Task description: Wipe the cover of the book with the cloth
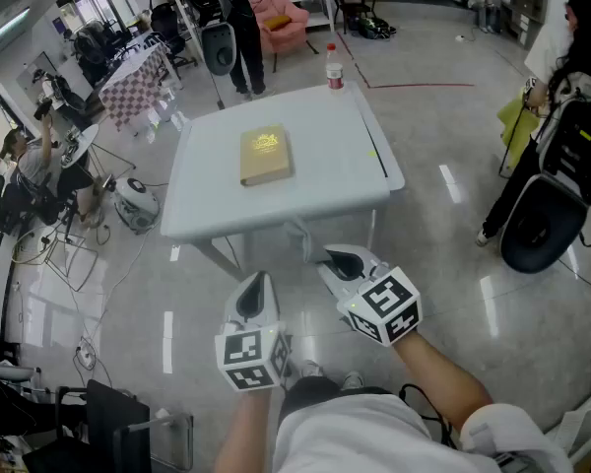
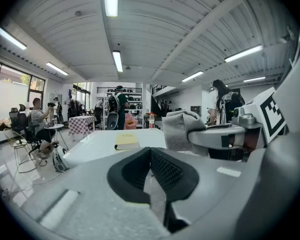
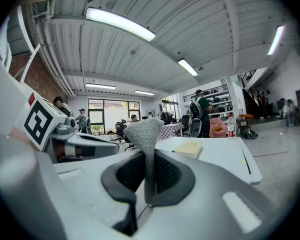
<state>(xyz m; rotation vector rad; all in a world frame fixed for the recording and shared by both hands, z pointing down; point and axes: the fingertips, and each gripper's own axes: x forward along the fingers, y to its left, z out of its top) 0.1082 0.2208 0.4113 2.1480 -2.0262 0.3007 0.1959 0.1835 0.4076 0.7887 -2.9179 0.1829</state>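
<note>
A tan book (image 1: 265, 156) lies shut on the white table (image 1: 330, 170), left of the middle; it also shows far ahead in both gripper views (image 2: 126, 141) (image 3: 189, 149). Both grippers hover over the floor in front of the table, short of its near edge. My right gripper (image 1: 335, 258) (image 3: 149, 166) is shut on a grey cloth (image 3: 146, 134), which sticks up from between the pads. That cloth (image 2: 179, 129) also appears in the left gripper view. My left gripper (image 1: 259, 284) (image 2: 150, 156) sits beside it, jaws shut with nothing in them.
A plastic bottle with a red cap (image 1: 334, 67) stands at the table's far right corner. A person (image 1: 566, 77) with a black case stands to the right. Another person (image 1: 25, 166) sits at the left among cables, and a third (image 1: 246, 28) stands behind the table.
</note>
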